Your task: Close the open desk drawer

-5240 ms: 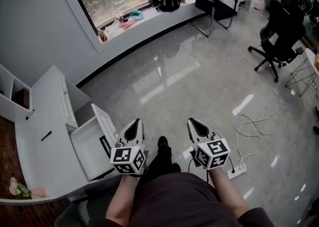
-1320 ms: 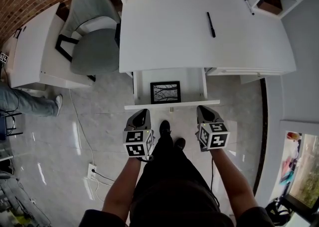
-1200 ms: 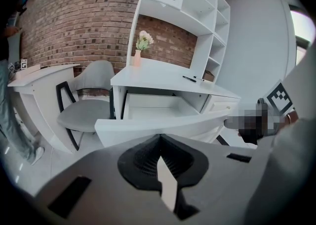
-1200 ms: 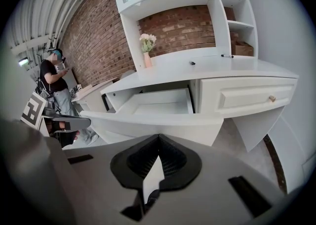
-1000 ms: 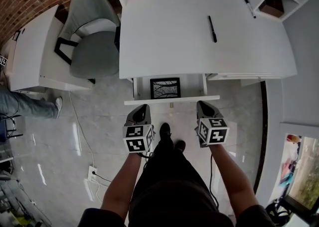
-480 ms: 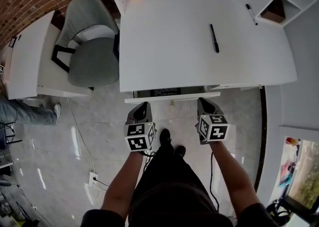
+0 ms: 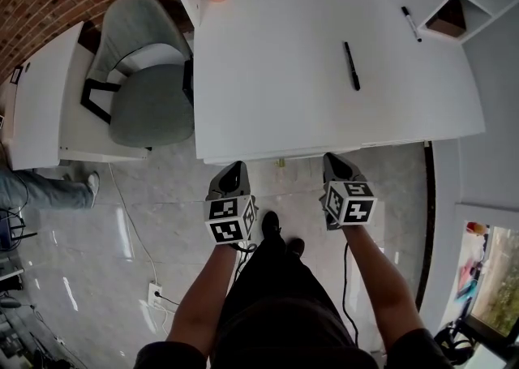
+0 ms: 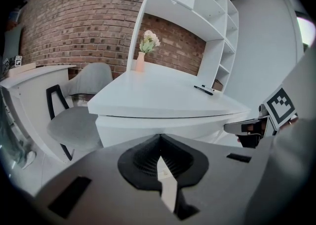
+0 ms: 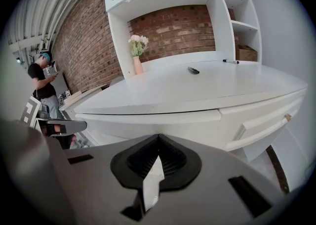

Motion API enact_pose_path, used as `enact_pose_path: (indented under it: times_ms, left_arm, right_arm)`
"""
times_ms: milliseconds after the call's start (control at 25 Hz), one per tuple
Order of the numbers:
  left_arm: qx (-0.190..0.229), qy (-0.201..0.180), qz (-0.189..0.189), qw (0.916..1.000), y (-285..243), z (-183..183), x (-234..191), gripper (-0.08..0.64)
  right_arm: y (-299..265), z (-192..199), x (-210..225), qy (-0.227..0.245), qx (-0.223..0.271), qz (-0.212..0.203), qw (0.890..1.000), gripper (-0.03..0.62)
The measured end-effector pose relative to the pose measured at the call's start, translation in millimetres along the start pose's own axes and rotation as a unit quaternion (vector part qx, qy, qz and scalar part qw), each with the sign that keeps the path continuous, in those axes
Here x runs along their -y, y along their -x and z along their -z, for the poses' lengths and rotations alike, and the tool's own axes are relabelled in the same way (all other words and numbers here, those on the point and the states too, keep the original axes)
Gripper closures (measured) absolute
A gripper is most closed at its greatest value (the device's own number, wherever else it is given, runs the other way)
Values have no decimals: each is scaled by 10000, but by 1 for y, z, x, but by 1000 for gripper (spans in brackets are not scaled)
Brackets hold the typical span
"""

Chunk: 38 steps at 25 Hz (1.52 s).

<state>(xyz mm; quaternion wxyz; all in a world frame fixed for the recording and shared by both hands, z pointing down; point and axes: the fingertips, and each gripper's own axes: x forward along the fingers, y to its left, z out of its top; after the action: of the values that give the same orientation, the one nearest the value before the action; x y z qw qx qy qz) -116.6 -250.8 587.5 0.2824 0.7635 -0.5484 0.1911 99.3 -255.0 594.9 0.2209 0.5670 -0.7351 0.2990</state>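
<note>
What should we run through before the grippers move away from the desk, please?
1. Drawer shut: ok. In the head view no drawer interior shows past the desk edge, and the drawer front looks level with the panel beside it.
2. Left gripper free: ok. Its jaws are together with nothing between them.
3. Right gripper free: ok. Its jaws are together and empty.
4. Grippers off the drawer front: cannot tell. Both tips are at the desk edge, and contact is not visible.
5. Knob unobstructed: ok. It sits between the two grippers.
6. Pen safe: ok. It lies on the desktop, away from the front edge.
</note>
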Motion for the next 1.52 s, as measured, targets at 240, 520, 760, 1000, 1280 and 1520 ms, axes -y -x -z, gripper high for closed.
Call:
enact_pose_path:
  times_ms: [240, 520, 760, 1000, 1280, 1520]
  left_arm:
    - [12, 44, -52, 10000, -7, -5, -2, 551]
    - [49, -54, -41, 10000, -11, -8, -5, 551]
    - [196, -48, 40, 9998, -5, -11, -4, 551]
    - [508, -166, 258, 9982, 21, -22, 16, 551]
    - [832, -177, 418, 9955, 61, -25, 38, 551]
    - [1131, -266, 507, 9919, 103, -25, 63, 551]
  right_arm:
    - [-6, -6, 2, -12, -6, 72, 10000, 588]
    - [-11, -8, 1, 23, 12, 20, 10000, 588]
    - [-2, -12, 0, 5, 111, 32, 9999, 588]
    - [27, -13, 1, 257, 378, 144, 9989, 588]
    - [75, -17, -13, 12, 864, -55, 9962, 588]
    - [126, -23, -32, -80, 1300, -468, 9904, 588]
